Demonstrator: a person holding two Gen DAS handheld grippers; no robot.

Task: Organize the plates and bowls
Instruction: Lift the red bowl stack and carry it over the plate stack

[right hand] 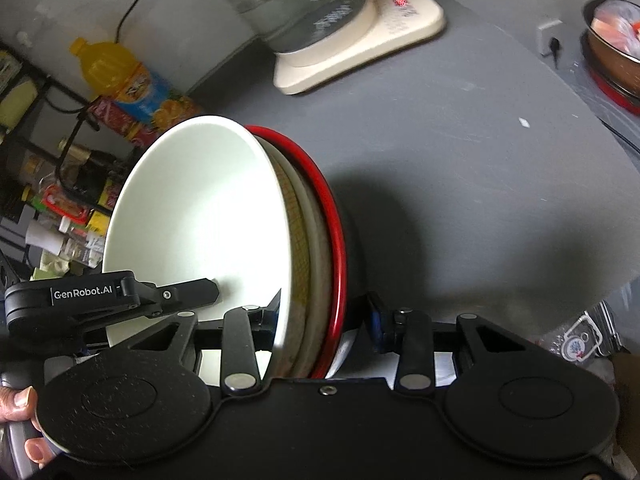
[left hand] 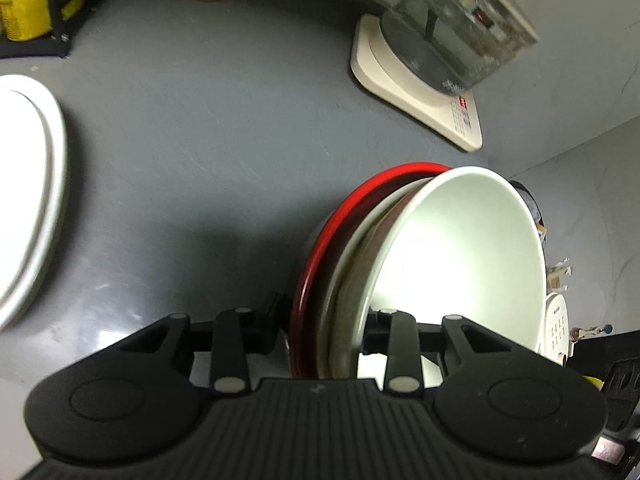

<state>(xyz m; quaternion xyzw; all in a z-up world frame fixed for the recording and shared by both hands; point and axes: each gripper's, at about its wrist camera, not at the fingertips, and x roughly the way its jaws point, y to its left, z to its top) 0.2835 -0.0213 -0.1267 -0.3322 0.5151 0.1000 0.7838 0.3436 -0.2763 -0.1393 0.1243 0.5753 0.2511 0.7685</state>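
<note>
A nested stack of bowls is held above the grey counter: a white bowl (left hand: 460,248) innermost, a beige bowl (left hand: 352,280) around it, a red-rimmed bowl (left hand: 320,252) outermost. My left gripper (left hand: 326,320) is shut on the stack's rim from one side. My right gripper (right hand: 320,312) is shut on the opposite rim, with the white bowl (right hand: 200,216) and the red rim (right hand: 336,232) between its fingers. The left gripper also shows in the right wrist view (right hand: 120,300). Two stacked white plates (left hand: 24,200) lie on the counter at the left.
A glass kettle (left hand: 456,28) stands on a cream base (left hand: 420,92) at the back of the counter. A black rack with jars (left hand: 36,4) and an orange juice bottle (right hand: 120,76) are at the back left. A copper pan (right hand: 612,52) sits far right.
</note>
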